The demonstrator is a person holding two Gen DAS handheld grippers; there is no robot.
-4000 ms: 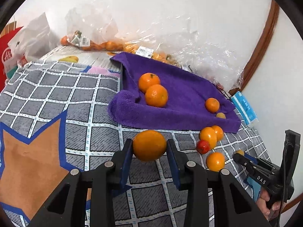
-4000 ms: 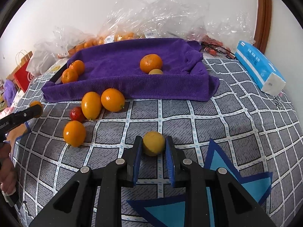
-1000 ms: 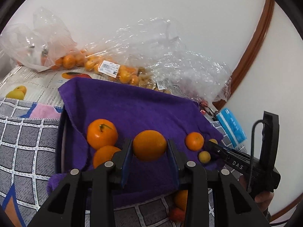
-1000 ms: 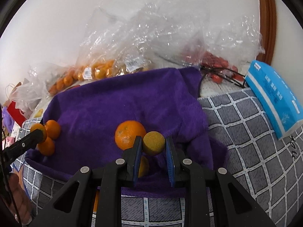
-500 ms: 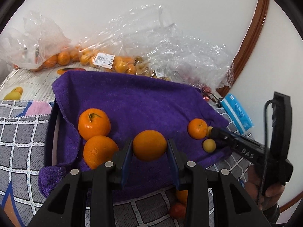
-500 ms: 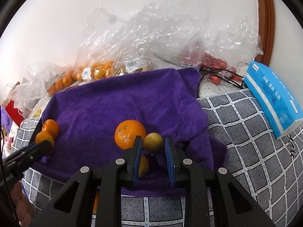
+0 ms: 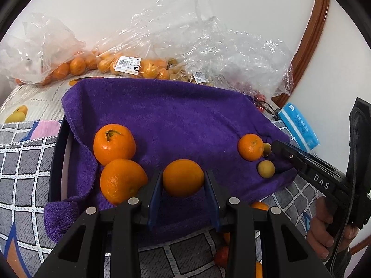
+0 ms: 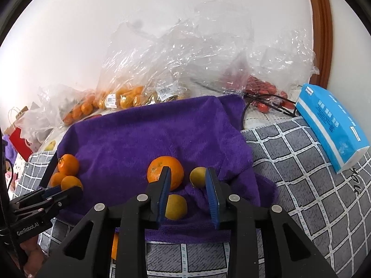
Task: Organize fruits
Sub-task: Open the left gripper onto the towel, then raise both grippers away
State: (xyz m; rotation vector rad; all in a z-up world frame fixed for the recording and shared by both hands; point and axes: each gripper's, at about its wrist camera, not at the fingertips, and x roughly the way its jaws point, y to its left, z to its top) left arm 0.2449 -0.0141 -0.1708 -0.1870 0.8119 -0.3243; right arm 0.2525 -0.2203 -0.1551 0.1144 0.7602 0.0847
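Note:
My left gripper (image 7: 183,185) is shut on an orange (image 7: 183,177) and holds it over the front of the purple towel (image 7: 174,115), next to two oranges (image 7: 114,141) lying there. My right gripper (image 8: 188,185) is open over the towel's right part (image 8: 150,134). The small yellow fruit (image 8: 197,177) it held lies on the towel between its fingers, beside a tangerine (image 8: 165,172) and another yellow fruit (image 8: 175,206). The right gripper also shows in the left wrist view (image 7: 278,148), and the left gripper in the right wrist view (image 8: 67,191).
Plastic bags of oranges (image 7: 129,66) and red fruit (image 8: 262,88) line the wall behind the towel. A blue tissue pack (image 8: 331,125) lies on the checked cloth (image 8: 301,185) to the right. More fruit (image 7: 257,206) lies on the cloth in front of the towel.
My right gripper has opened and let the small yellow fruit down onto the towel. My left gripper has kept the orange and moved a little lower over the towel.

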